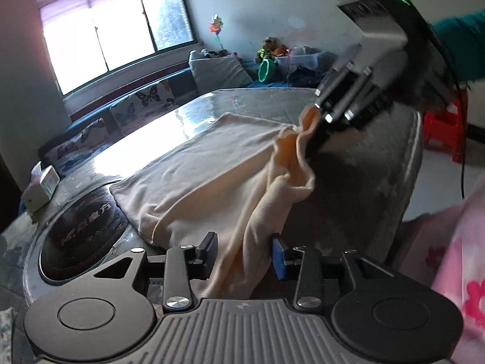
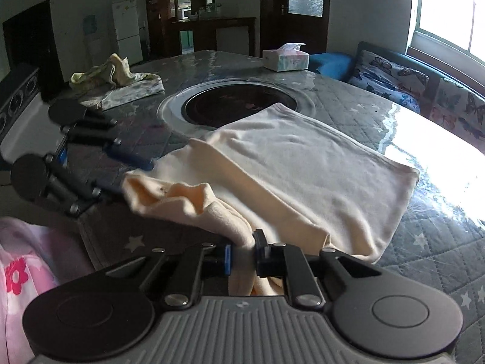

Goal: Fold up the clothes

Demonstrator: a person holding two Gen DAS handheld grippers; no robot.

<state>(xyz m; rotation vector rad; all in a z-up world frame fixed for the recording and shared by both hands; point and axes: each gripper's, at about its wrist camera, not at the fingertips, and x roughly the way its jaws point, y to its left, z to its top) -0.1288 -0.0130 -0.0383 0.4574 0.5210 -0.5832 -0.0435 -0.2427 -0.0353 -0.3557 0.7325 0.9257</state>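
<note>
My left gripper (image 1: 245,256) has its fingers closed on one bunched edge of the cloth (image 1: 200,176); my right gripper (image 2: 242,253) pinches another. Most of the cloth lies flat on the bench (image 2: 424,242), seemingly overlapping the burner (image 2: 230,106).

A cream garment (image 2: 318,163) lies mostly flat on the worktop (image 2: 424,242), its far part smooth, its near edge bunched and lifted off the surface at two spots.

Matt cream cloth garment (image 2: 303,163) – glossy table (image 2: 348,91)
</note>
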